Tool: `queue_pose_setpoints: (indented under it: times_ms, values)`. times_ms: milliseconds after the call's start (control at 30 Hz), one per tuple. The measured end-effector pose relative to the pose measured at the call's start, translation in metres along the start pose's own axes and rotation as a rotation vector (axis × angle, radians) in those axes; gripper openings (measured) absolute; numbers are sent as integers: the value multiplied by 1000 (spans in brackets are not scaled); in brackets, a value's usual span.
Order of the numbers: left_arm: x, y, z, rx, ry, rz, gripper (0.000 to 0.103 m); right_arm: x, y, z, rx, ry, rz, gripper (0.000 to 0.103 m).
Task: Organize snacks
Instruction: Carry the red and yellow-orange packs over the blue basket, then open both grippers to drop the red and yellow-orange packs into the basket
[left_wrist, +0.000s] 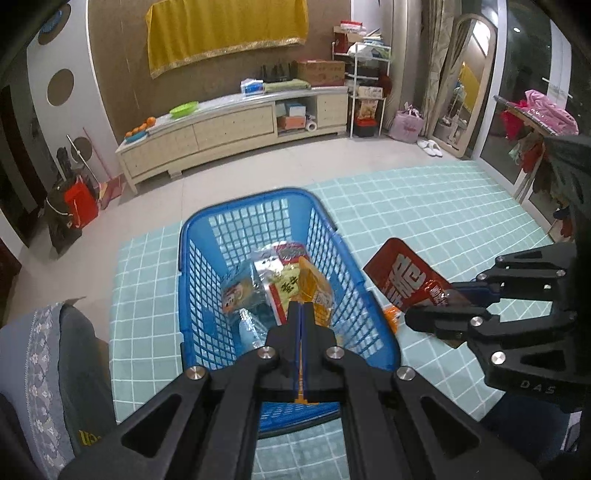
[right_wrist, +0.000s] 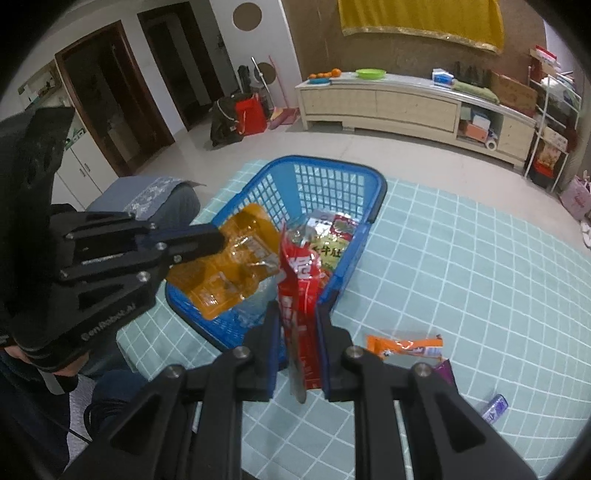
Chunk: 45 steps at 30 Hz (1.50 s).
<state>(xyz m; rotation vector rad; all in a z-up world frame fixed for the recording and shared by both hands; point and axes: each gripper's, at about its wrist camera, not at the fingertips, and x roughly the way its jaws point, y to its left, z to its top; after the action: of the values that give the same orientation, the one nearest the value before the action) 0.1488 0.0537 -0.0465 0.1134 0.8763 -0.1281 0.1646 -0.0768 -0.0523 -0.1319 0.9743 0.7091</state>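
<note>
Snack packets handle light, limp and slippery; grip flat edge seams. Left gripper pinches the amber plastic pouch over the blue lattice plastic basket. Right gripper pinches the red foil packet just beside the basket rim.

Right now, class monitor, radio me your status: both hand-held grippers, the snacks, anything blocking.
Left hand-held gripper shut on orange packet, over blue basket. Right hand-held gripper shut on red packet, beside basket. Nothing blocking.

A long cream cabinet runs across the upper frame beneath a yellow cloth, with a green bowl on top. A mirror leans upper right.
</note>
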Motion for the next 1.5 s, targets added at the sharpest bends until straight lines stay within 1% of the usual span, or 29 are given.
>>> queue_pose_setpoints:
  times_ms: [167,400,433,467,500,533,600,667,867,1000,1133,1233,1333,1433,1500]
  values:
    - [15,6,-3,-12,22,-7,0,6,-6,2,14,15,-6,22]
    - [19,6,-5,-13,15,6,0,10,-7,5,29,24,-10,22]
    - [18,6,-5,-18,14,1,6,10,-7,5,32,23,-10,22]
    - [16,7,-6,-22,12,-2,20,9,-7,4,33,21,-11,22]
    - [14,8,-6,-24,7,-3,28,7,-7,4,35,18,-11,22]
    - [10,8,-6,-24,-3,-12,40,6,-7,4,36,14,-12,22]
    - [5,8,-8,-19,-14,-28,43,3,-7,5,36,11,-14,22]
    - [-2,8,-8,-13,-26,-14,50,0,-6,5,33,6,-19,22]
    - [-13,21,-14,-31,-40,11,55,-4,5,10,18,2,-20,22]
    - [-18,32,-20,-37,-39,36,56,3,17,17,-4,6,-25,22]
    - [-21,41,-27,-50,-40,50,56,17,30,23,-22,28,-31,22]
    - [-21,50,-33,-62,-41,57,60,29,40,26,-49,49,-48,22]
    - [-18,59,-39,-80,-34,54,60,44,48,28,-73,68,-81,22]
    - [-15,67,-45,-102,-32,51,60,56,51,27,-73,89,-74,22]
    - [-13,72,-47,-113,-33,53,60,65,53,27,-81,108,-93,22]
